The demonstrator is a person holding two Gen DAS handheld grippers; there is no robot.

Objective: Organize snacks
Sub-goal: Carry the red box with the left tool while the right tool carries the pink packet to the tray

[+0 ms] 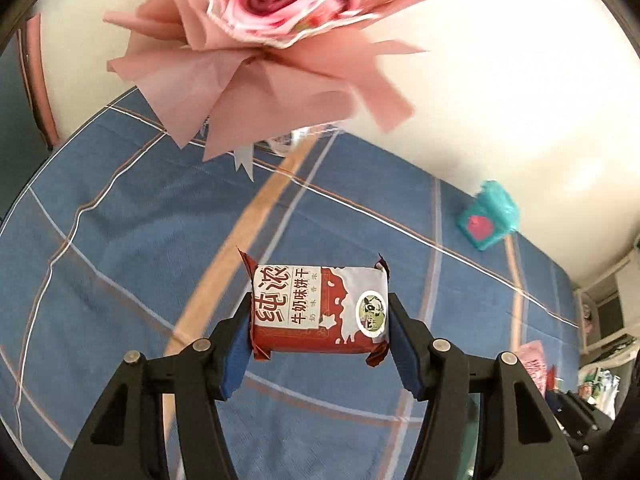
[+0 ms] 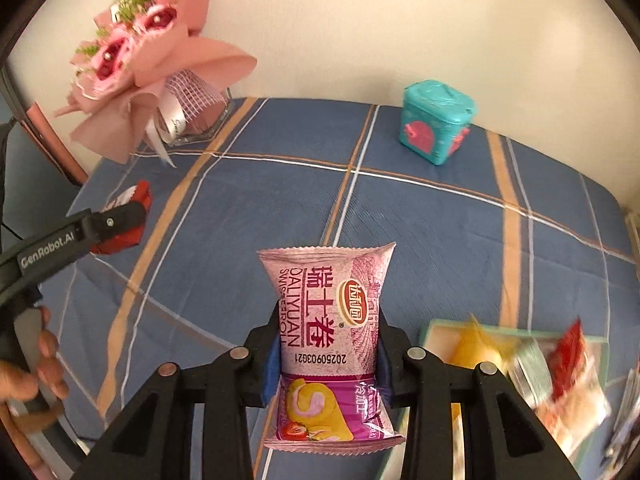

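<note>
At the far left of the right wrist view, a hand (image 2: 32, 364) grips the handle of the left tongs (image 2: 120, 224), which reach in over the blue checked cloth (image 2: 248, 200) on the worktop and are clenched on a red biscuit pack (image 2: 138, 200). The left wrist view shows that grip up close: the left tongs (image 1: 320, 320) pinch the red and white biscuit pack (image 1: 320, 308) by its two short ends, blue pads pressed against the wrapper, the pack lying crosswise between them and lifted clear of the cloth (image 1: 140, 240).

Behind, at the upper left, a pink paper bouquet (image 2: 132, 60) stands in a clear glass vase (image 2: 200, 120) against the cream wall (image 2: 360, 20).

In the middle, the right tongs (image 2: 326, 360) are clamped on a pink Swiss roll packet (image 2: 324, 328), squeezing its waist so the wrapper flares above and below the pads; it stands lengthwise, above the cloth.

Farther right, near the wall, sits a teal box (image 2: 436, 124) with a pink patch on its side. At the lower right, a shallow tray (image 2: 430, 334) on the cloth holds blurred snacks: a yellow wrapper (image 2: 480, 344) and a red sachet (image 2: 568, 360) among them.
</note>
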